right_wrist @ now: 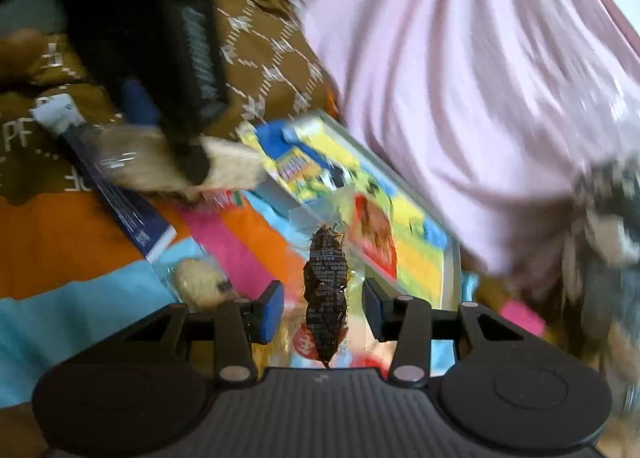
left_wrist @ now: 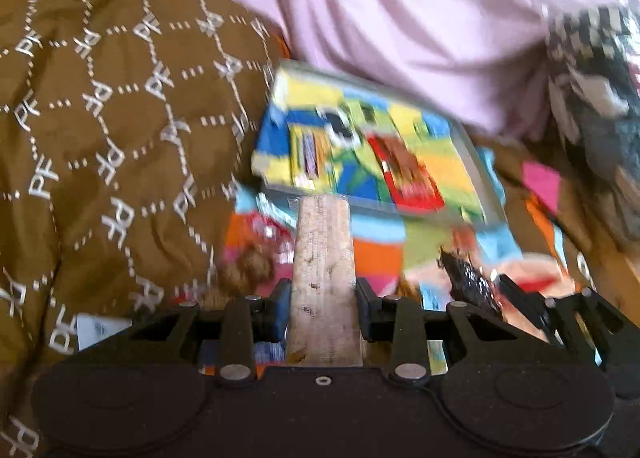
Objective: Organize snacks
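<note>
The left tool (left_wrist: 322, 304) is clamped on a long beige wafer bar in clear wrap (left_wrist: 323, 266), carried lengthwise toward the shallow tray lined with bright colour blocks (left_wrist: 478, 161), probably its sorting spot. The right tool (right_wrist: 324, 308) stands apart around a dark crinkled snack packet (right_wrist: 326, 290), seemingly lined up to grip; contact is unclear.

Left tongs (left_wrist: 322, 308): matte black plastic body w/ 2 round raised discs at base corners; black linkage arms w/ triangular cut-outs; silver round rivets at pivots; small silver screw hole at body centre; blue pads on inner faces of fingers (left_wrist: 282, 308).

Right tongs (right_wrist: 323, 308): same build, but body top is ribbed, dark grey; 2 round discs; silver rivets; blue pads on fingers (right_wrist: 270, 308), black backing.

Person: pale pink pleated garment (right_wrist: 460, 97); brown fabric (left_wrist: 112, 129) w/ white "PF" lattice print.
</note>
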### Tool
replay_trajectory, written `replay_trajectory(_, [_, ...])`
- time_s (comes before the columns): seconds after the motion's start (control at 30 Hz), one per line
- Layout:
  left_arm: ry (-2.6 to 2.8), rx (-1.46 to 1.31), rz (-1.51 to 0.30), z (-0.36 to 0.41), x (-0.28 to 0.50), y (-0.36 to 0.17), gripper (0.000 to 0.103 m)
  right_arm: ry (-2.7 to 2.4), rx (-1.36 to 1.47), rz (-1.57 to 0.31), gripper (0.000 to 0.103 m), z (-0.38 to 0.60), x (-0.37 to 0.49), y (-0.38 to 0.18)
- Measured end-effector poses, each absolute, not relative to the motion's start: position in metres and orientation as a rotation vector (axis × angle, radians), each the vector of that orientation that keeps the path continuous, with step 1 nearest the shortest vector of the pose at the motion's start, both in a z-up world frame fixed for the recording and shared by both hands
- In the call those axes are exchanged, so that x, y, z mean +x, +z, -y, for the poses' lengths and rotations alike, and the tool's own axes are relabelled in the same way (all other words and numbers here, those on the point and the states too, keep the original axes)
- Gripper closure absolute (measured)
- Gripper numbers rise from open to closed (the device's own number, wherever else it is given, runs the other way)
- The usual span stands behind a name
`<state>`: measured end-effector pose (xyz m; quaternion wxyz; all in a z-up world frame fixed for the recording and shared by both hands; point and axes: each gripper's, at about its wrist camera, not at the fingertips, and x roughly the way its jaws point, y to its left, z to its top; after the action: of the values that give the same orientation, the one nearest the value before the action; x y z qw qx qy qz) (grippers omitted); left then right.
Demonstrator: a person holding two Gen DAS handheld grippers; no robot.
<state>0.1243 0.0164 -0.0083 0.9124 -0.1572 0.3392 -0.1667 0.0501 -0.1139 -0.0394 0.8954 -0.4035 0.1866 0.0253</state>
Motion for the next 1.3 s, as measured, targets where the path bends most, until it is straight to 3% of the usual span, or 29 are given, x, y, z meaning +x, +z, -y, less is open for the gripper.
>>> replay_trajectory(0.23, [-0.234,-0.351,-0.496,-0.004,0.151,0.007,0.068,0.096,-0.929,-0.264,0.056,0.119,0.091,-0.019])
replay_trajectory(0.63, [-0.279,-0.421,-0.372,0.008,0.234,0.012,0.068,0.014,-0.753,-0.040,0.056,0.158,0.163,-0.023])
replay_trajectory(1.3, [-0.260,-0.367,-0.535,0.030,0.301,-0.038,0.068,0.044,-0.500,-0.285,0.056,0.181,0.241,-0.035])
